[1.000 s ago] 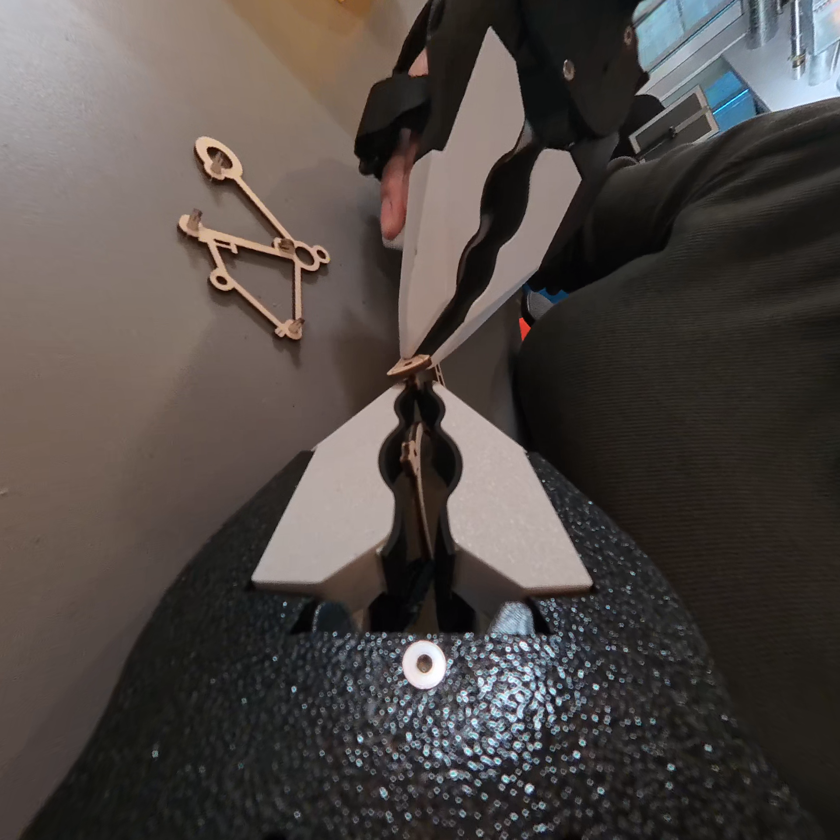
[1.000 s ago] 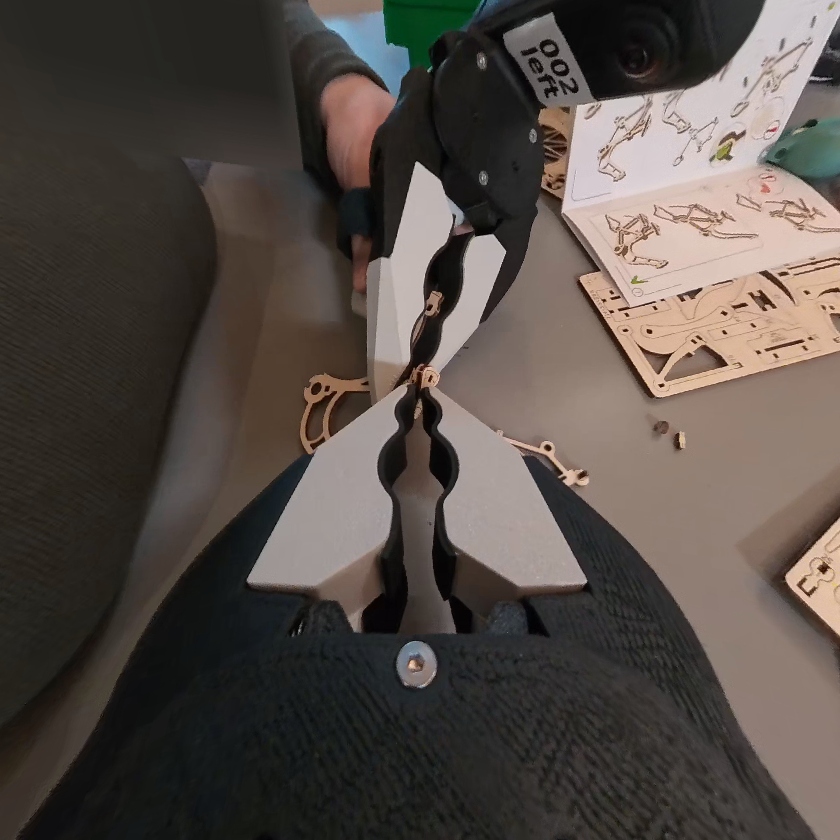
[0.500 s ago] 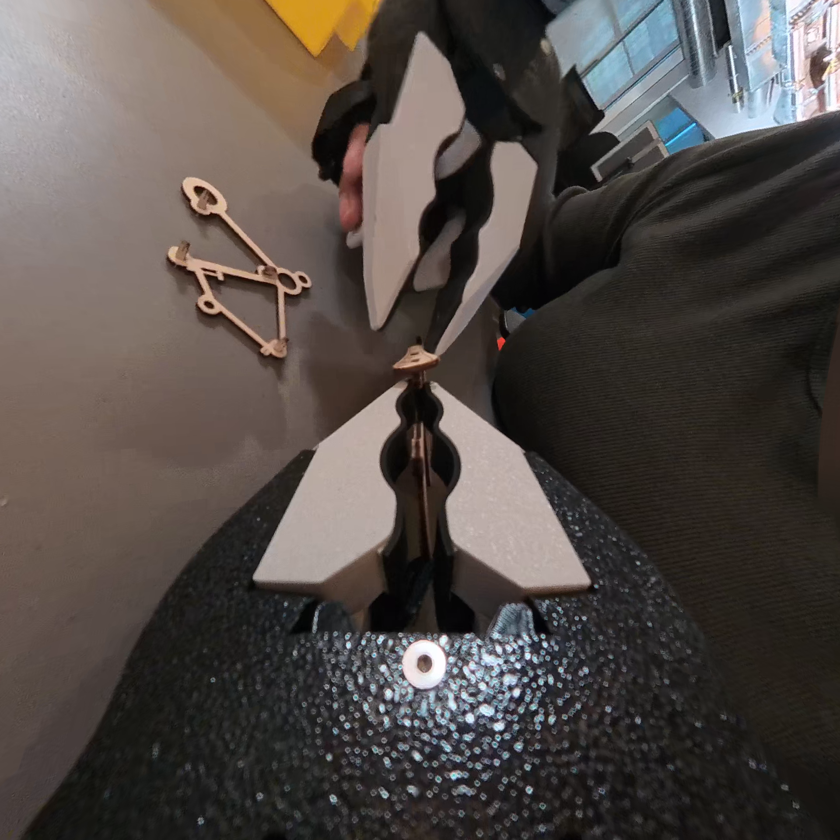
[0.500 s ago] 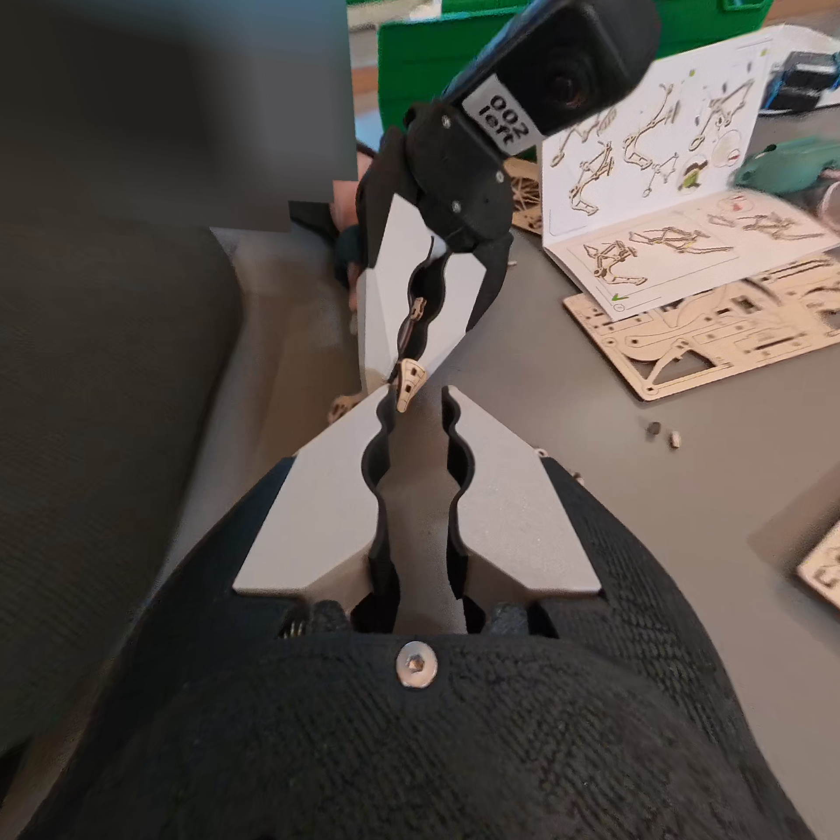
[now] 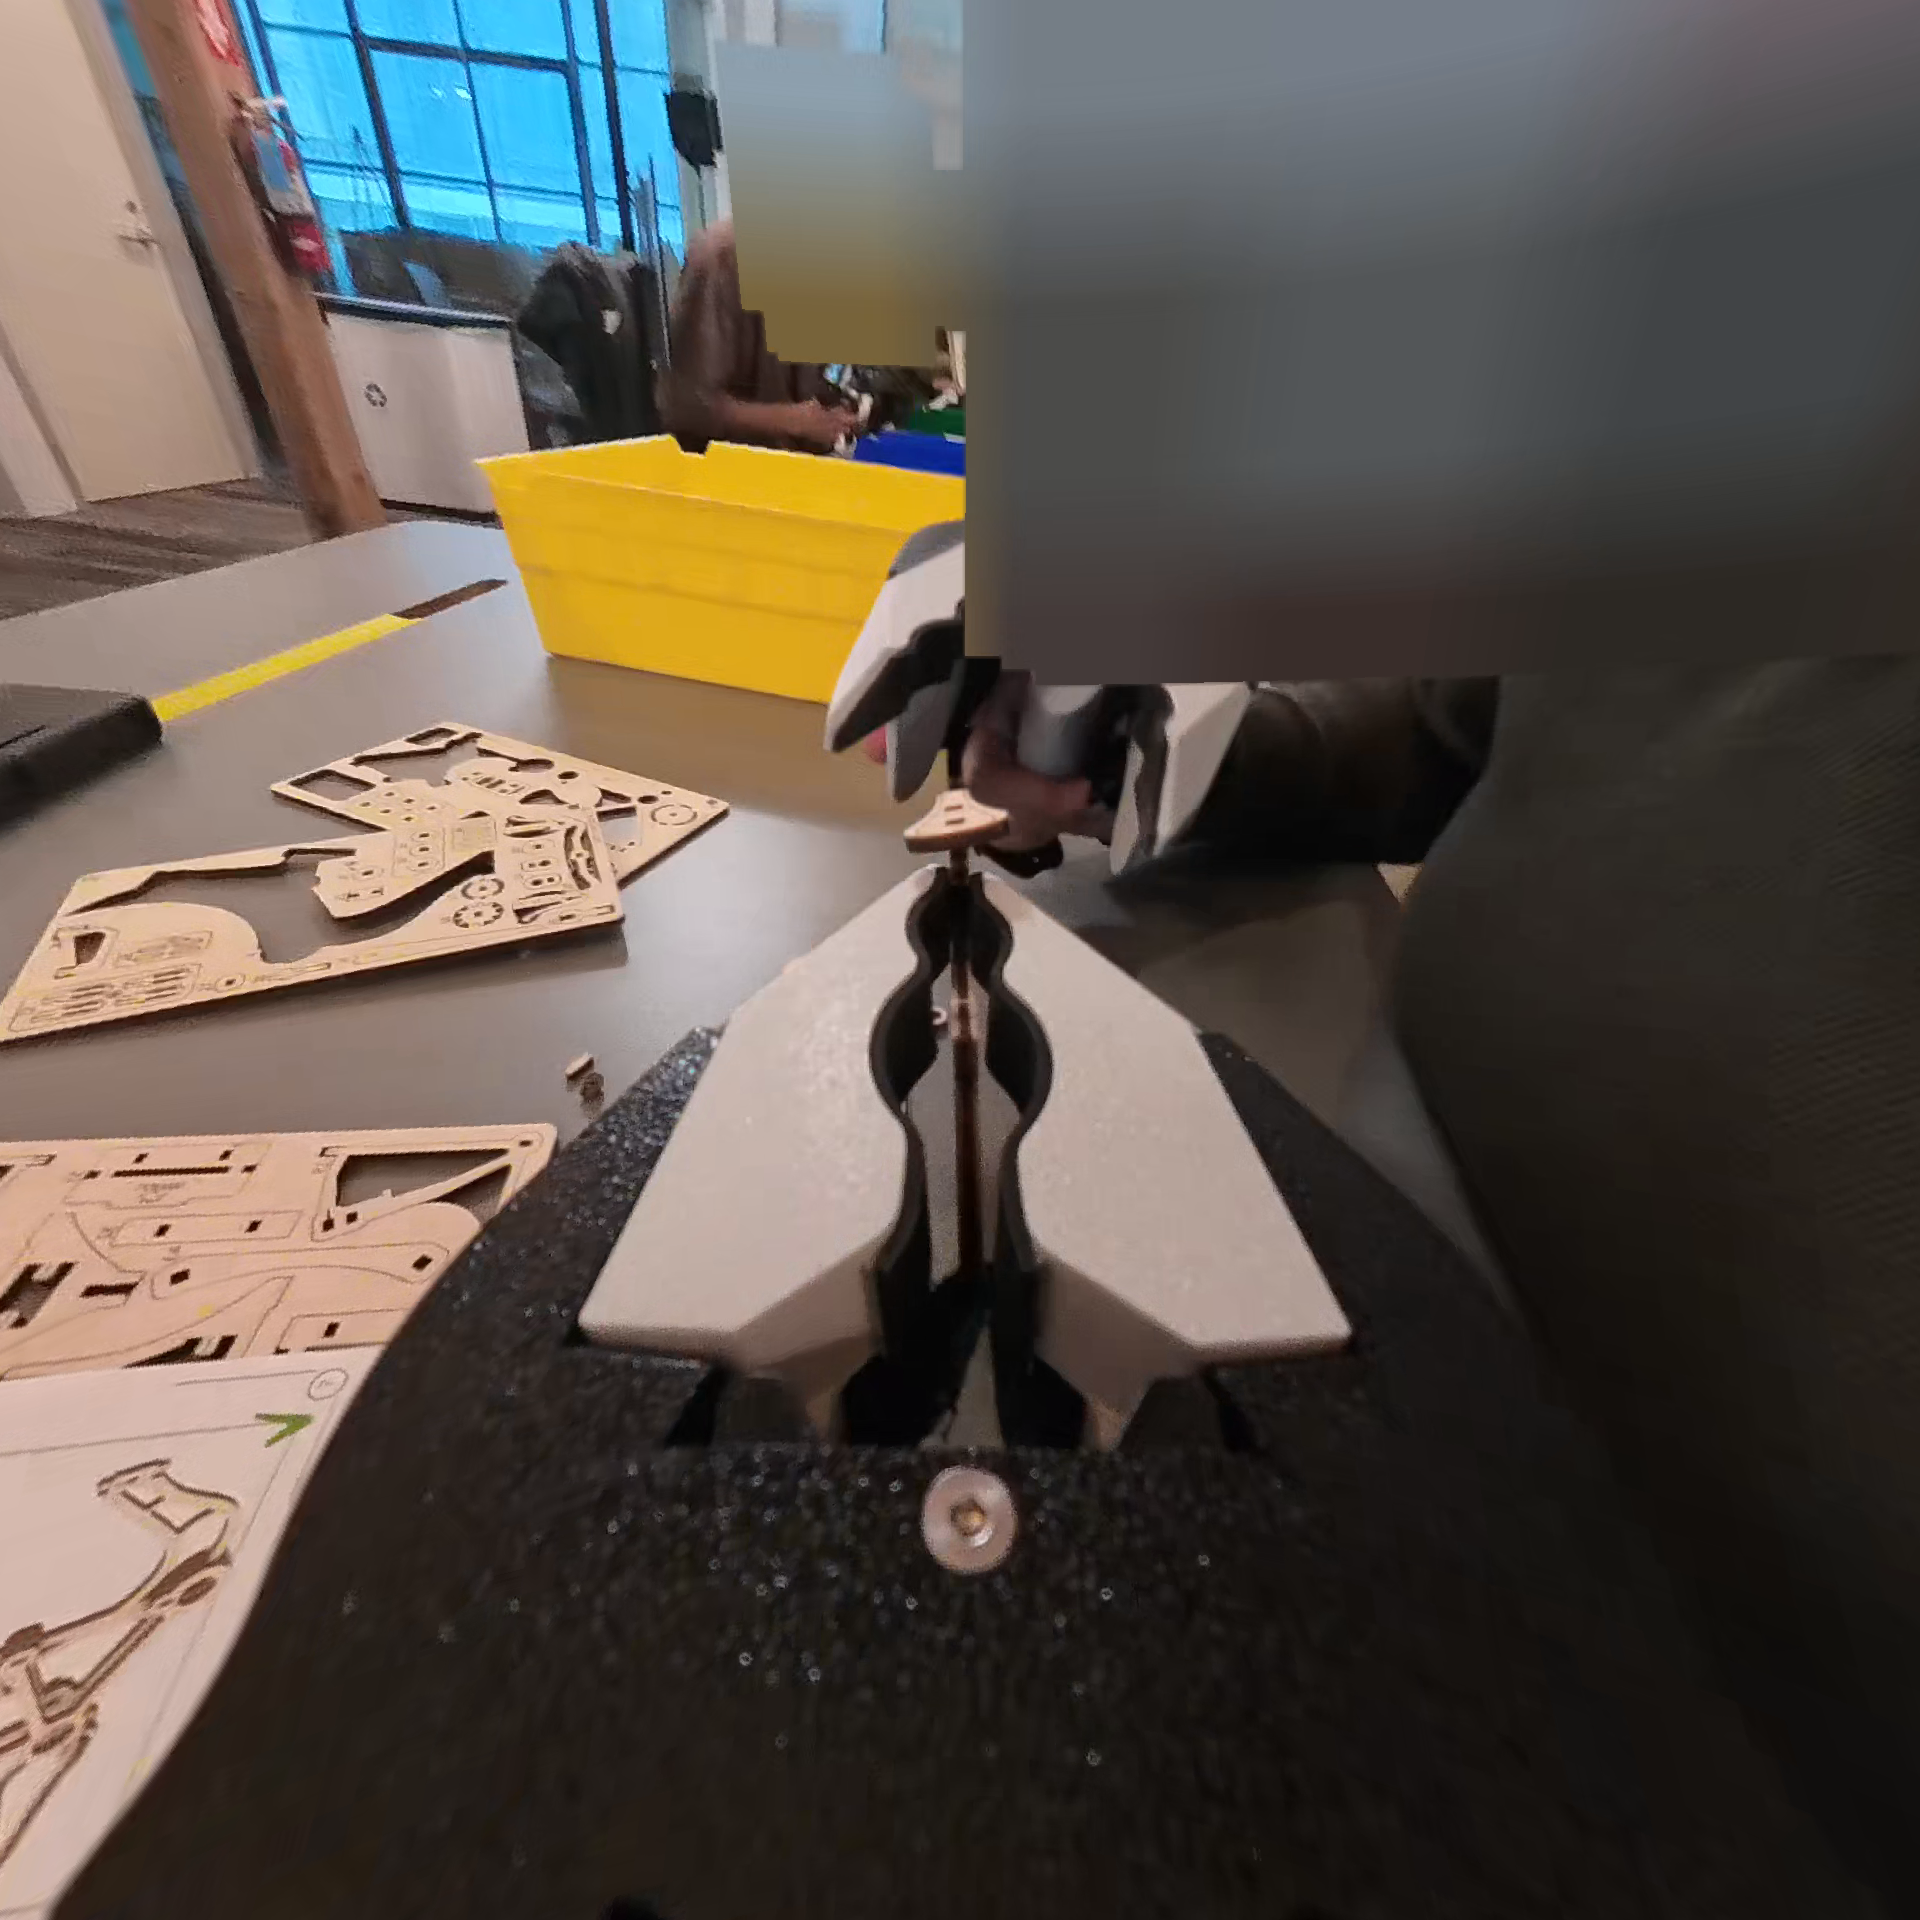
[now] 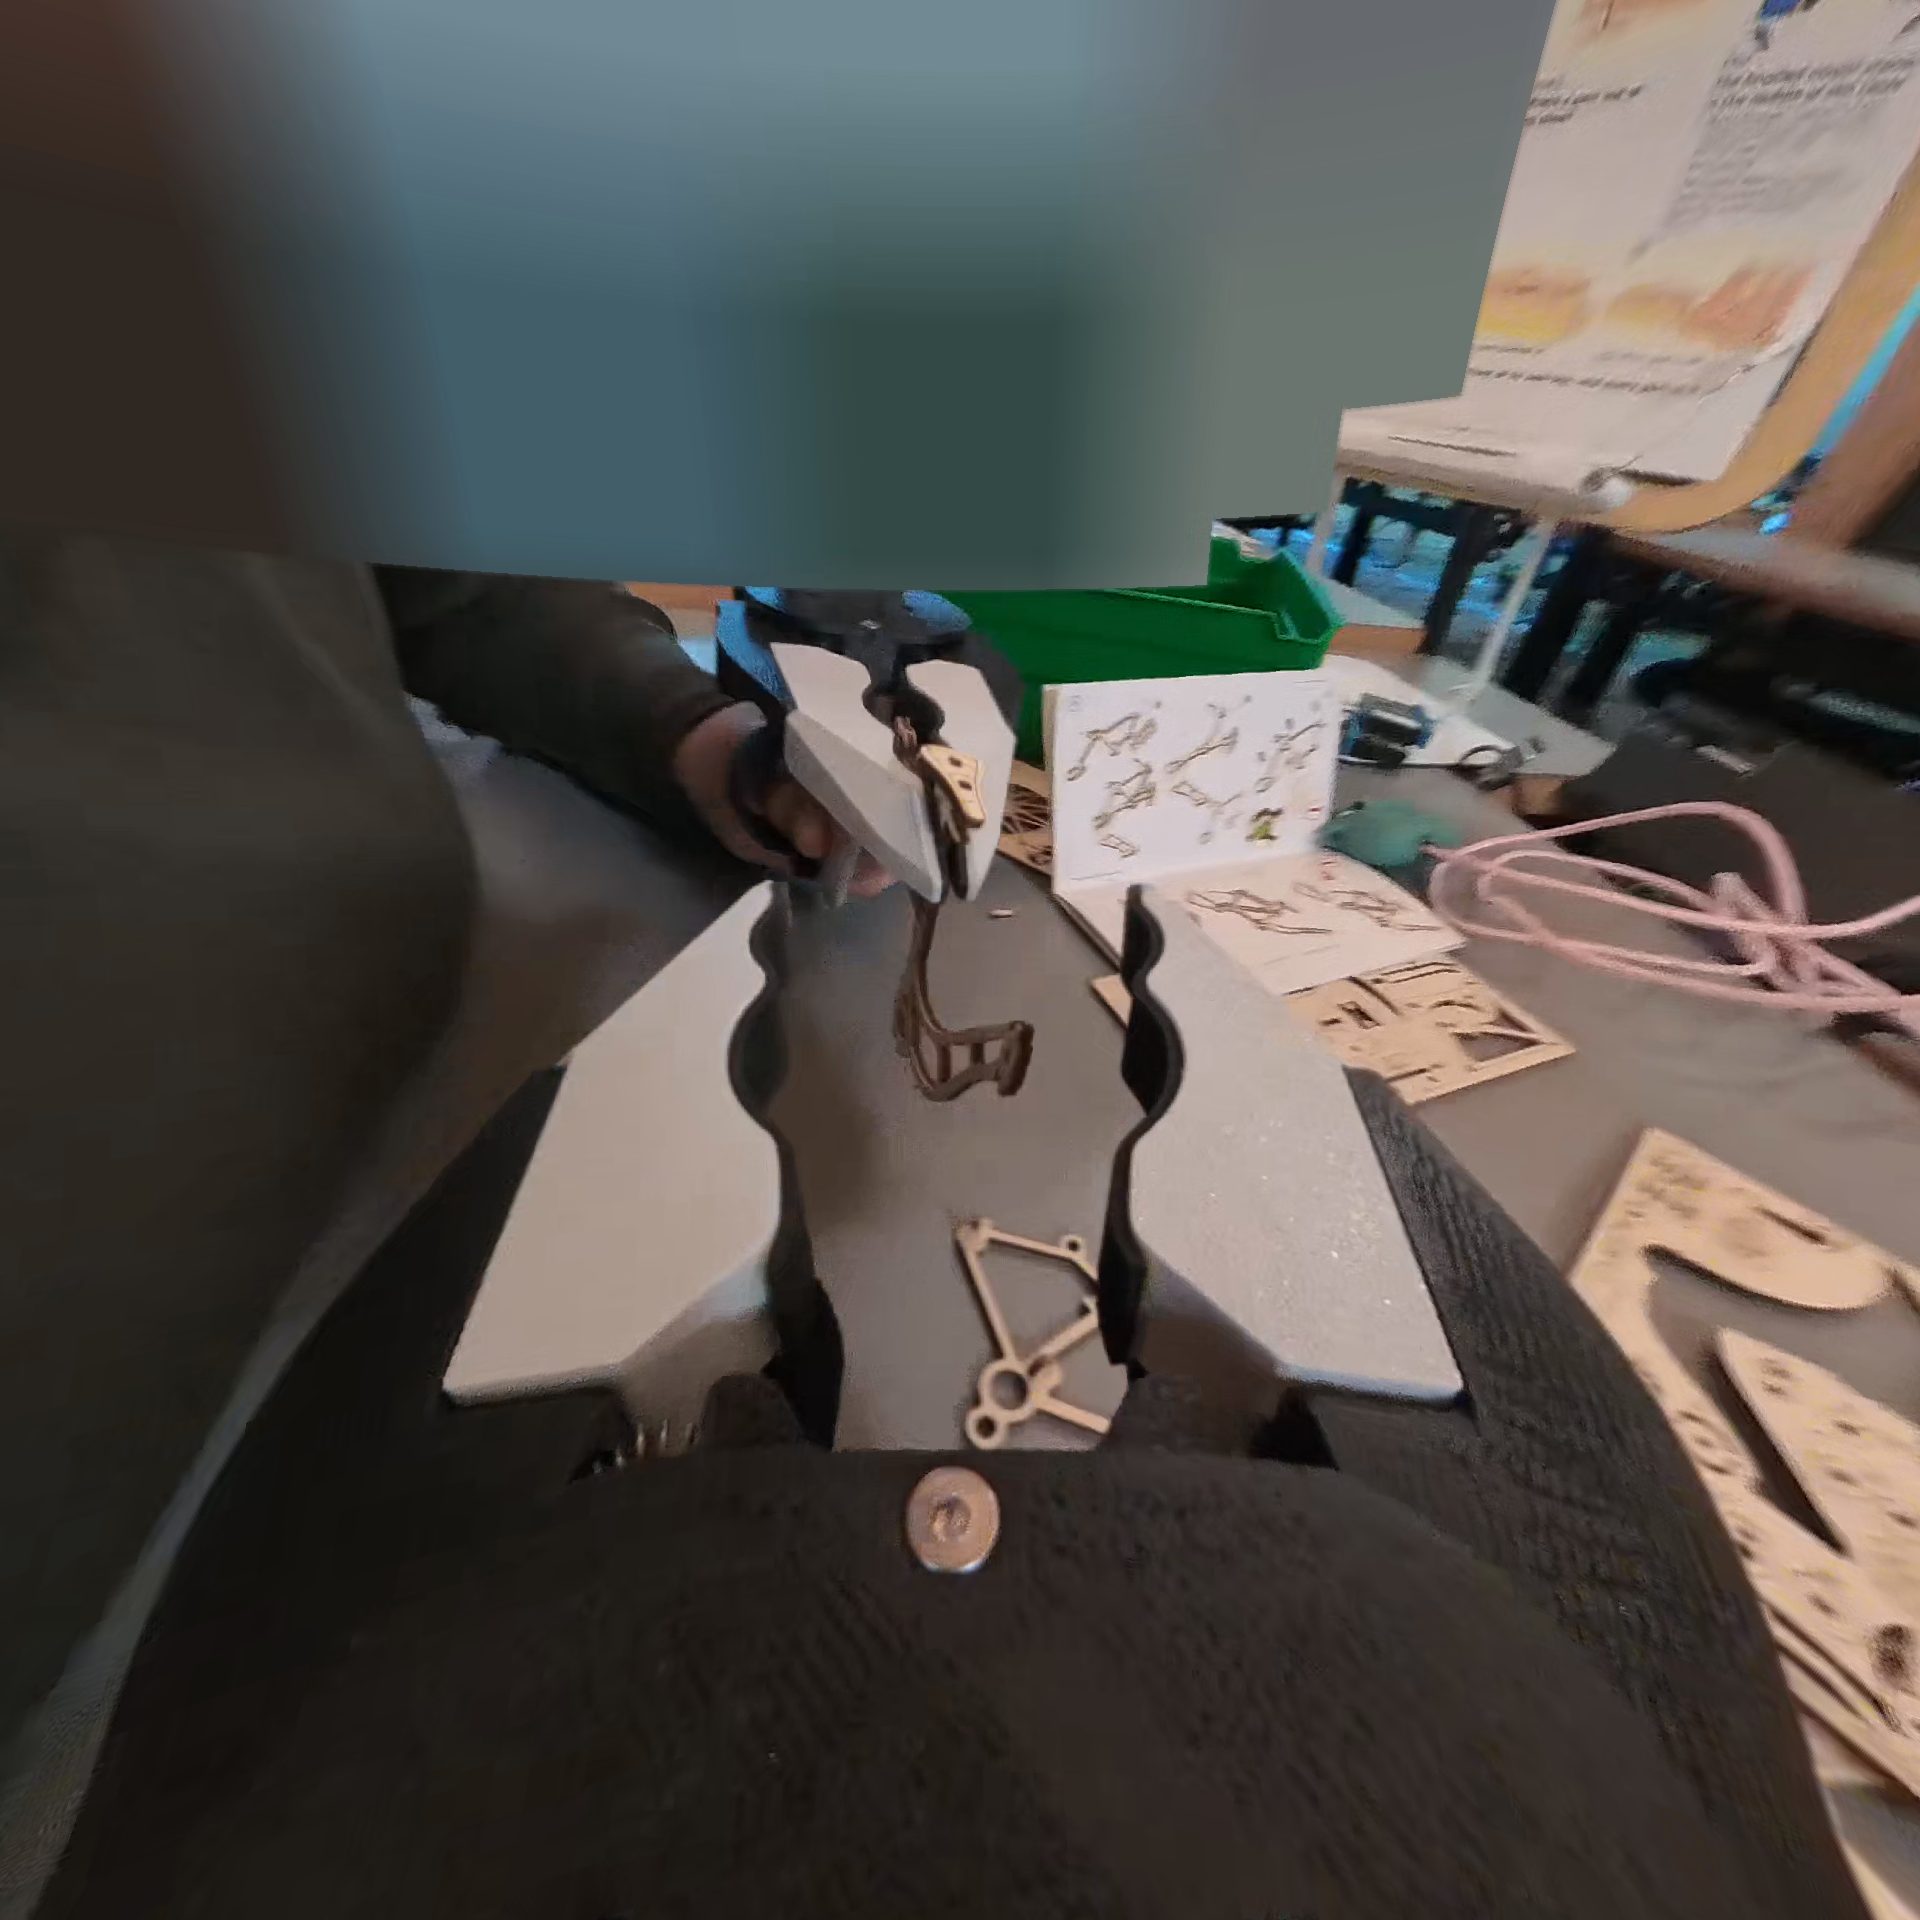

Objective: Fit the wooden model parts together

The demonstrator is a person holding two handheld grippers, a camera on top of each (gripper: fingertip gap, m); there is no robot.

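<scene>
The grey counter carries cut-out wooden sheets. The left tool is clamped edge-on around a thin wooden frame, capped by a small flat piece. The right tool stands wide apart above a loose triangular part.

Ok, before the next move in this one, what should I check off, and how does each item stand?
1. Left tongs shut on the wooden assembly: ok.
2. Right tongs open and empty: ok.
3. Small end piece fully seated on the assembly: cannot tell.
4. Triangular wooden frame lying flat on the table, below the right tongs: ok.
5. Instruction booklet open and in view: ok.
</scene>
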